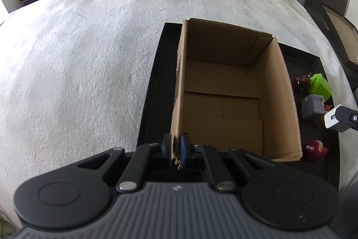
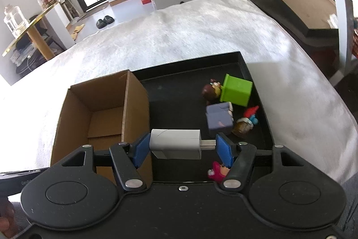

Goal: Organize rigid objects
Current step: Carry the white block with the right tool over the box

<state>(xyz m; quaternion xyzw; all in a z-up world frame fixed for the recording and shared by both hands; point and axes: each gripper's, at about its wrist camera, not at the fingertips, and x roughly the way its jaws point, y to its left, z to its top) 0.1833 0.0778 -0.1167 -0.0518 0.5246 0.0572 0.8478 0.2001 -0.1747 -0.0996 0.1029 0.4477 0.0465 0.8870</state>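
We pinch the cardboard box (image 1: 223, 91) wall in our left claw (image 1: 176, 149) to steady it on the black tray (image 2: 179, 91), while our right claw (image 2: 182, 146) clamps the white charger (image 2: 175, 143) endwise, likely bound for the box.

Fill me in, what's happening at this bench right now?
A person works two handheld grippers over a black tray. The left gripper is shut on the near wall of the empty cardboard box, apparently steadying it. The right gripper holds a white charger end to end, beside the box. A green cube, a grey block and small figurines are still on the tray.
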